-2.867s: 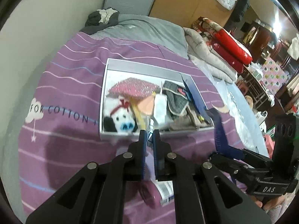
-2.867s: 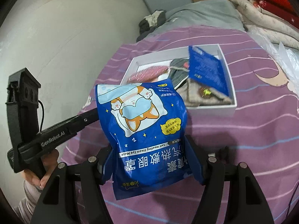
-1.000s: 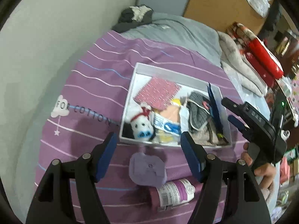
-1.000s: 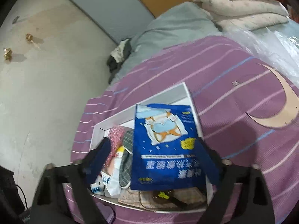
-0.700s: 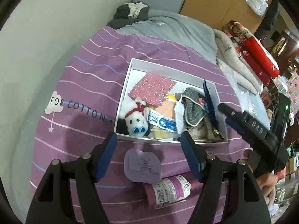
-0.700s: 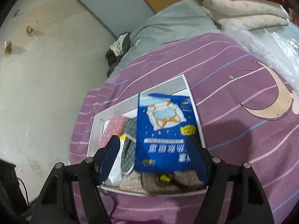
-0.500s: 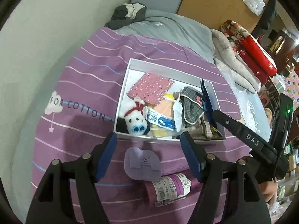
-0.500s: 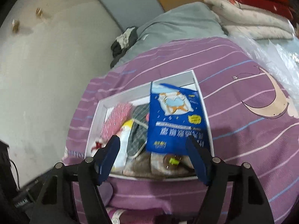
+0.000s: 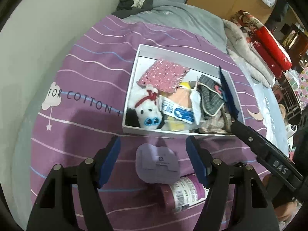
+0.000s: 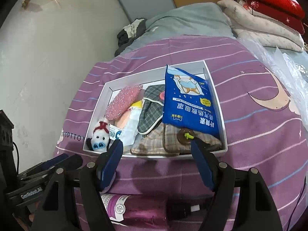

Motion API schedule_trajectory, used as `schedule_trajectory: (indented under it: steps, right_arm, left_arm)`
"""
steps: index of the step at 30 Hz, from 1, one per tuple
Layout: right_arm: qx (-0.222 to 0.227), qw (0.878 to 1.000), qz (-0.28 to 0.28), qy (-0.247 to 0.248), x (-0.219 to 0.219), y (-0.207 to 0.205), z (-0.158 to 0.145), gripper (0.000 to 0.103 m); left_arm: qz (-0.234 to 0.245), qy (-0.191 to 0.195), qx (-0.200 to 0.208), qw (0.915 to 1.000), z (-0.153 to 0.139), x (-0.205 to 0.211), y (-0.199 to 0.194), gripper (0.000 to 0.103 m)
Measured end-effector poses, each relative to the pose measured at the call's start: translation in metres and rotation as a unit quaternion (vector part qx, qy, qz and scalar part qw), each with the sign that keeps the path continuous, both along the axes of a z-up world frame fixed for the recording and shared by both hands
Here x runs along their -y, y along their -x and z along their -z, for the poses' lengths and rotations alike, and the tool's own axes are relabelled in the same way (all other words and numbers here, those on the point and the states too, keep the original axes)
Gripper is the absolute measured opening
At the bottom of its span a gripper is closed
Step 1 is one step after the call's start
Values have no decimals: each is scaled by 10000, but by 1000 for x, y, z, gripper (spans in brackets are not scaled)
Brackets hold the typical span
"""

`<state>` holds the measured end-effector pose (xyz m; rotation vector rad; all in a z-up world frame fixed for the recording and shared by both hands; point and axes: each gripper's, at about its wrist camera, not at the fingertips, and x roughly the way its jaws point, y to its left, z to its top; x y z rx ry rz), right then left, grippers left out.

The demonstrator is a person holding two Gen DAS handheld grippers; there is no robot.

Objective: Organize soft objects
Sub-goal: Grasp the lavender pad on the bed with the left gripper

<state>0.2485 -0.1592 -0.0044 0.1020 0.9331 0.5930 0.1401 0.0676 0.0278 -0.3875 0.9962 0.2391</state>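
A white box (image 9: 132, 77) (image 10: 217, 100) on the purple bedspread holds a plush cow (image 9: 146, 111) (image 10: 99, 136), a pink sponge (image 9: 163, 76) (image 10: 123, 102), grey plaid cloth (image 10: 150, 109) and a blue eye-mask pouch (image 10: 189, 99) lying at its right end. My left gripper (image 9: 154, 159) is open above a lilac pad (image 9: 157, 163) in front of the box. My right gripper (image 10: 156, 161) is open and empty at the box's near edge.
A purple bottle (image 9: 184, 192) (image 10: 134, 209) lies on the bedspread near the lilac pad. Grey bedding (image 10: 182, 23) and folded red and white quilts (image 10: 269, 9) lie beyond the box. A clear plastic bag (image 10: 279, 61) is at the right.
My right gripper let go of the blue pouch in the box and drew back toward the near edge. My left gripper opened and released what it held; the lilac pad now lies below it.
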Motion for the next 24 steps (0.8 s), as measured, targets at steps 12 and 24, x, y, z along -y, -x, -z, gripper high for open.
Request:
schedule_trajectory:
  steps: [12, 24]
  right_arm:
    - [-245, 9995, -112, 179, -9, 9, 12, 74]
    - [-287, 9996, -34, 61, 1, 10, 6, 74]
  left_arm:
    - [-104, 271, -154, 9995, 12, -26, 10, 67]
    - [88, 1150, -636, 9913, 39, -36, 8, 42]
